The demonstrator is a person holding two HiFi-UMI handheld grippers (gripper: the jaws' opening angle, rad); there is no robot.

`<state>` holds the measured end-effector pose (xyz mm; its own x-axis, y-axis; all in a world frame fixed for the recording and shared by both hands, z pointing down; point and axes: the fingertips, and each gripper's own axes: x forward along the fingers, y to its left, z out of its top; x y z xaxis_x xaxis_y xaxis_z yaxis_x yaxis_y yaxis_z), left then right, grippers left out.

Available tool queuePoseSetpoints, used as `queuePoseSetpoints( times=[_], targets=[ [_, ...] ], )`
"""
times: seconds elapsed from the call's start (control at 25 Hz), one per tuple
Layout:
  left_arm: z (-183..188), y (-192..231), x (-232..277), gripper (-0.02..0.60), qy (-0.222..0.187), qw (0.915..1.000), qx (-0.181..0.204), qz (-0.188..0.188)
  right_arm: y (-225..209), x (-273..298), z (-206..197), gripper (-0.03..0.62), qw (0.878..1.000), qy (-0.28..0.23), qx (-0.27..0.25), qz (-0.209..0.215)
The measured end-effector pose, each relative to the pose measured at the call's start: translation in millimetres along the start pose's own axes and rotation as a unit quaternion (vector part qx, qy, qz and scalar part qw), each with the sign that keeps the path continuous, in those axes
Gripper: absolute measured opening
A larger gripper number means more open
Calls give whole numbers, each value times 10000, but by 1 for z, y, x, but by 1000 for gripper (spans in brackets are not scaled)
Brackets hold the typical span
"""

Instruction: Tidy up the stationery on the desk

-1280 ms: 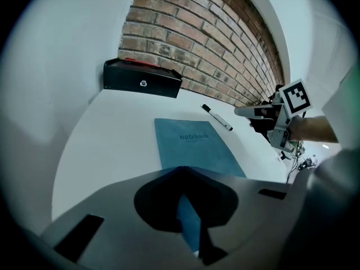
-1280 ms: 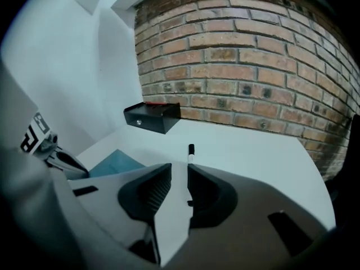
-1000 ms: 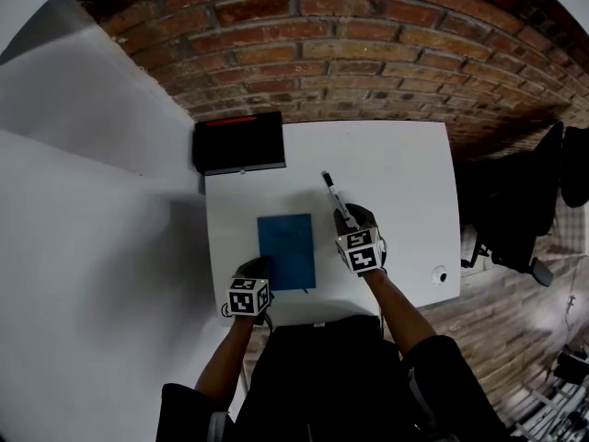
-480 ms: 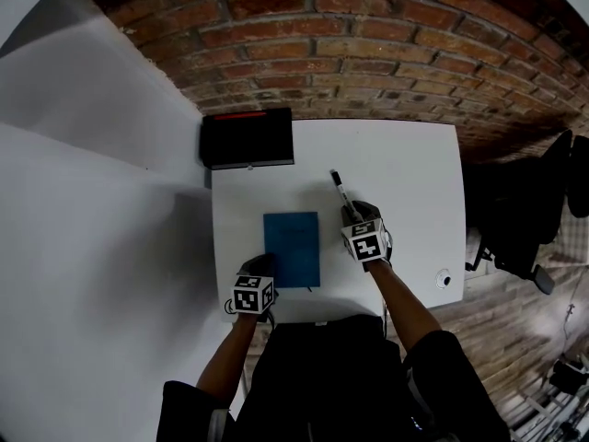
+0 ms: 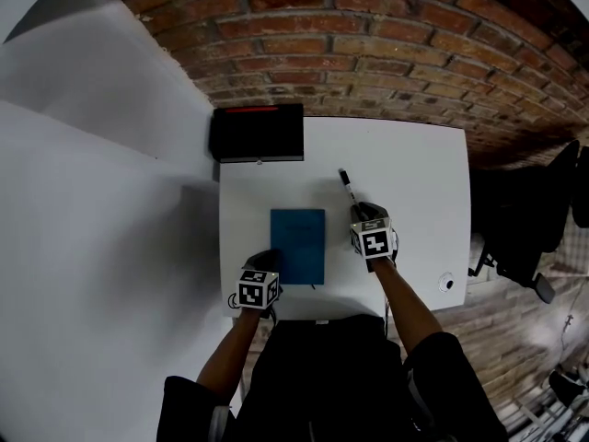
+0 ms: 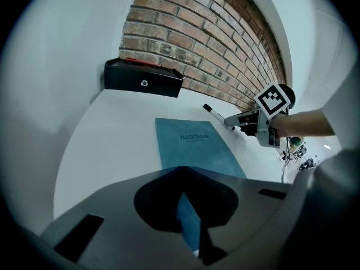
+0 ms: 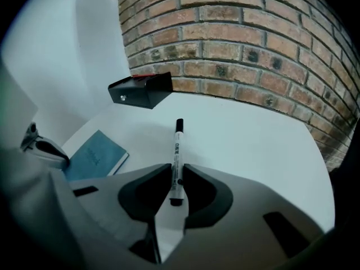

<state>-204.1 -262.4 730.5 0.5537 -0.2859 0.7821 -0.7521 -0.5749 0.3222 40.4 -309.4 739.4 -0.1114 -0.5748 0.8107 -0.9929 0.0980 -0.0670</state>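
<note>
A black-and-white marker (image 5: 348, 187) lies on the white desk (image 5: 414, 182), pointing away toward the brick wall. My right gripper (image 5: 361, 212) has just been closing on the marker's near end (image 7: 177, 156), and its jaw tips touch both sides. A blue notebook (image 5: 298, 245) lies flat in the middle of the desk. My left gripper (image 5: 265, 263) is shut, with its tips at the notebook's near-left corner (image 6: 194, 145). Whether it pinches the cover I cannot tell.
A black box (image 5: 258, 133) with a red strip stands at the desk's far-left corner against the brick wall. A small round white object (image 5: 446, 282) sits near the desk's front-right corner. A black office chair (image 5: 525, 219) stands to the right of the desk.
My right gripper has sunk toward the desk over the marker's near end. The marker, the notebook and the left gripper have stayed in place.
</note>
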Motion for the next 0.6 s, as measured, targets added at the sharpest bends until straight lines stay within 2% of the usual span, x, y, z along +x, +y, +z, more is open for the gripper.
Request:
queuePoseSetpoints(
  times=[0.12,0.32,0.6],
  targets=[
    [2,-3,-2,15,-61,10000,72,10,-1,-7,5,81,9997,-138,212,40],
    [7,-12,-5,15,-189,9997,170,-46,1,-19,10,81,9993,-260,267,40],
    [7,-22,-13,15,-260,9988,400,-144,12,-45,2,81,9974,-432,577,61]
  ],
)
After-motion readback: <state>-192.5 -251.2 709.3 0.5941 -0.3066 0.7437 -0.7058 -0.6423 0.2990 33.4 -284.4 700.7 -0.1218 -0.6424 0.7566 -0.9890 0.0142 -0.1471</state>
